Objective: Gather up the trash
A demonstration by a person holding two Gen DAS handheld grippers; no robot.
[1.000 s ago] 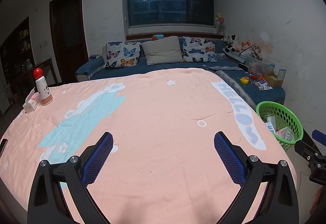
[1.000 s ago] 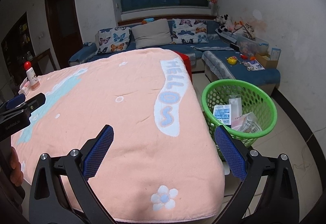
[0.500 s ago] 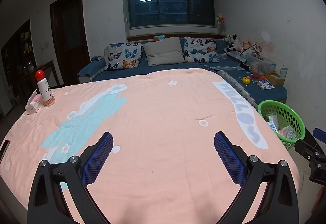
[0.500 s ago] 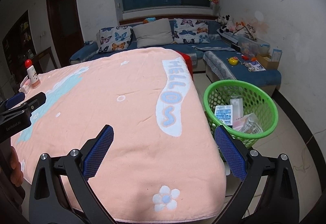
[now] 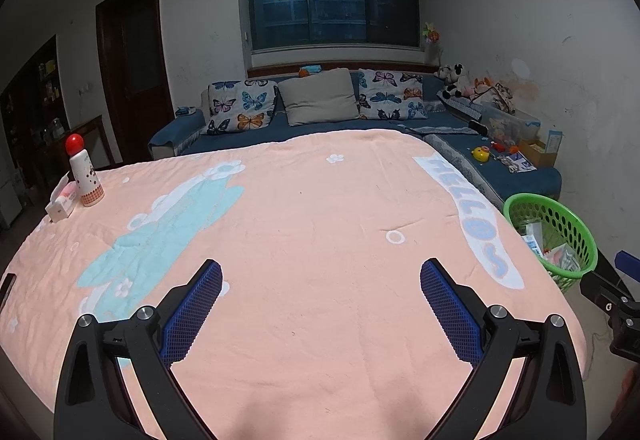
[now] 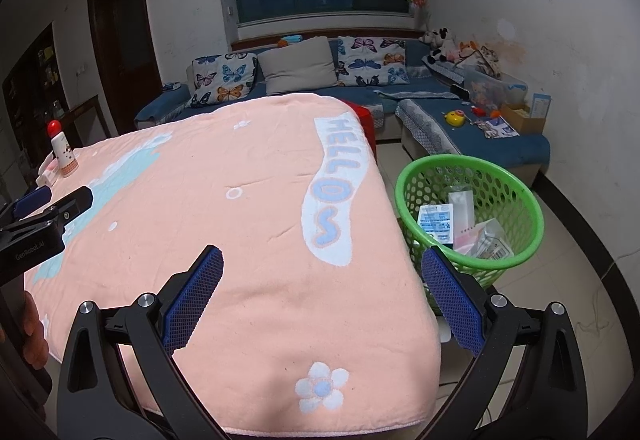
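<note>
Left gripper (image 5: 320, 296): jaws wide apart, holding nothing, above the near part of the pink blanket (image 5: 304, 224) that covers the desk. Right gripper (image 6: 322, 294): jaws likewise wide apart and empty, over the desk's near right corner. Green perforated basket (image 6: 520, 199) stands on the floor just beside the desk's right edge; it contains paper and plastic packaging trash (image 6: 460, 228). At the far left corner of the desk, a red-capped white bottle (image 5: 85, 171) stands upright, touching a small pink-and-white box (image 5: 61, 199).
</note>
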